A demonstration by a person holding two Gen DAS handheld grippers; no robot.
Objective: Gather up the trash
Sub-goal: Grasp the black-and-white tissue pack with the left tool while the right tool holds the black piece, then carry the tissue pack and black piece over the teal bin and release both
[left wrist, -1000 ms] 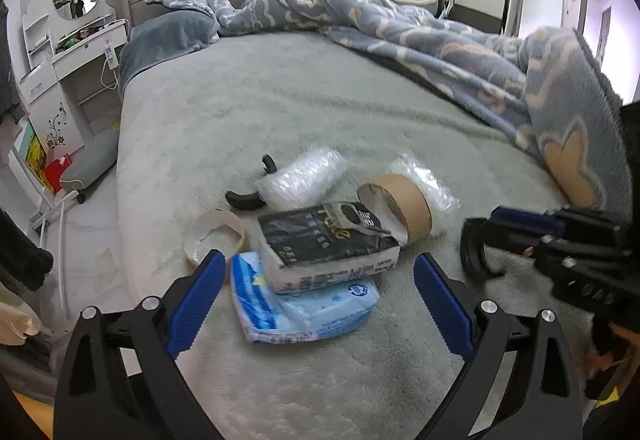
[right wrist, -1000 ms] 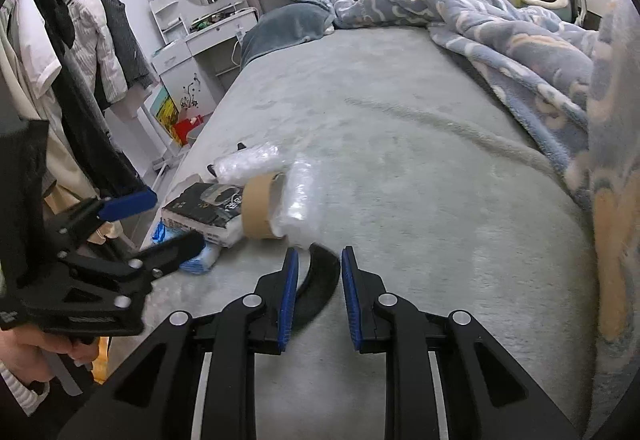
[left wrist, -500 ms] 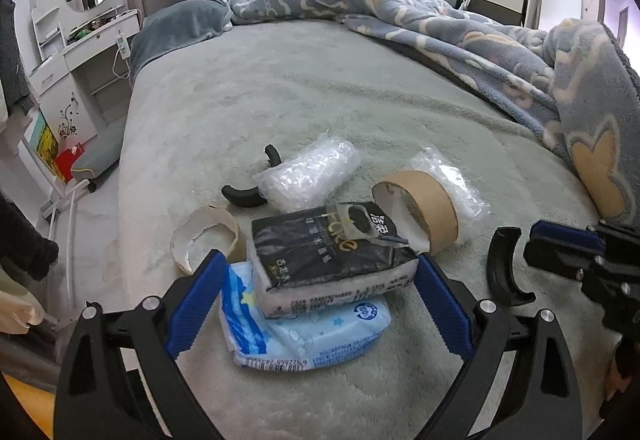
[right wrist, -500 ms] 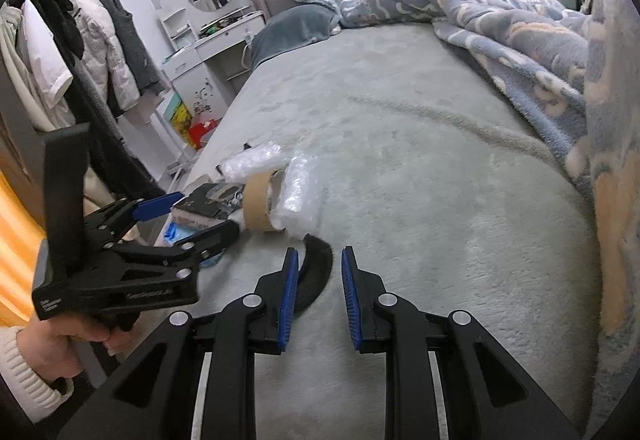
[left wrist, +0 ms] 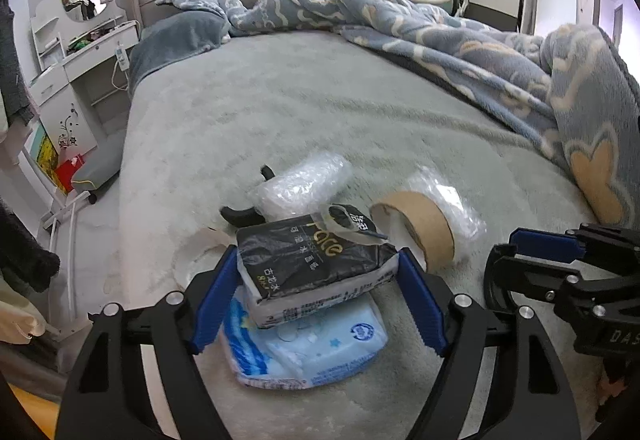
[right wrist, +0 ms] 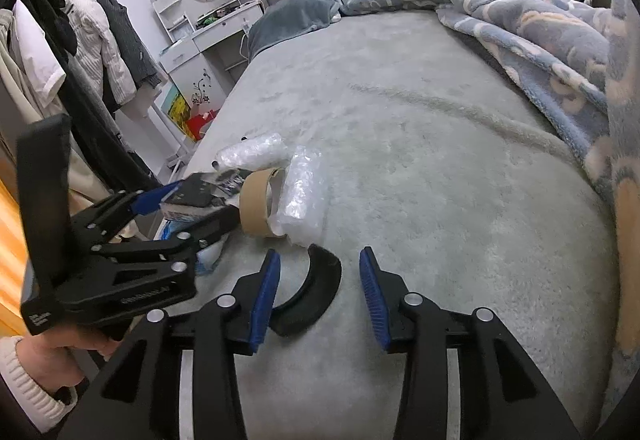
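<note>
A black tissue pack (left wrist: 312, 264) lies on top of a blue tissue pack (left wrist: 312, 348) on the grey bed (left wrist: 320, 112). My left gripper (left wrist: 318, 276) straddles the black pack, its jaws closing and the blue pads touching both ends. Behind it lie a brown tape core (left wrist: 424, 224), two bubble-wrap rolls (left wrist: 300, 184) (left wrist: 452, 208), a pale tape ring (left wrist: 196, 252) and a black curved piece (left wrist: 240, 214). My right gripper (right wrist: 318, 296) is opening; another black curved piece (right wrist: 312, 292) rests loose on the bed between its pads, nearer the left one.
A rumpled blue blanket (left wrist: 480, 52) covers the bed's right side and far end. The bed's left edge drops to the floor beside a white dresser (left wrist: 80, 68). Clothes (right wrist: 92, 40) hang at the left. A hand (right wrist: 48, 356) in a white cuff holds the left gripper.
My left gripper moved forward over the black pack and its jaws narrowed onto it. The right jaws spread apart and let go of the black curved piece, which stays on the bed.
</note>
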